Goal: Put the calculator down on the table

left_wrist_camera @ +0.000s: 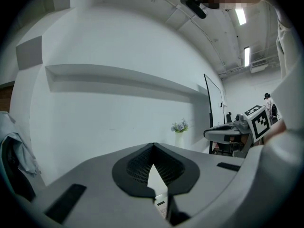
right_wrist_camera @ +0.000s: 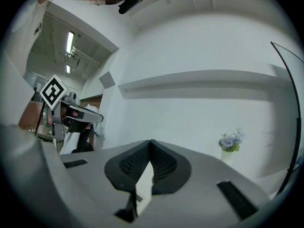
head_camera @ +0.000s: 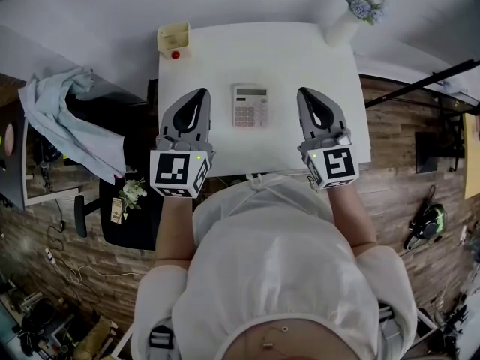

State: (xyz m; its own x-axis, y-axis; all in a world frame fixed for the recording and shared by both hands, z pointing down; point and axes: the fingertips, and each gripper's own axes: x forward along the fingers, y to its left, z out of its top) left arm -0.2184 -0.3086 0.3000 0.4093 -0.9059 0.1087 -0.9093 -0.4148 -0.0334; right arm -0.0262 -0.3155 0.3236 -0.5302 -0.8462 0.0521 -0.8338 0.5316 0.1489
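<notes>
I see calculator (head_camera: 250, 105) flat on table (head_camera: 300, 51), between left gripper (head_camera: 203, 93) and right gripper (head_camera: 303, 93); both tongs pressed together, empty.

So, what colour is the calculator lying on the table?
The calculator is off-white, with pale keys and a grey display. The head view shows it best.

Bright, even light from ceiling strips (left_wrist_camera: 241, 16) — soft shadows, fisheye bending, dark vignetted corners

A yellow holder (head_camera: 174, 40) with a red spot; well to its right a white vase (head_camera: 341, 27) of bluish flowers, to its left a pale cloth (head_camera: 67, 118)
</notes>
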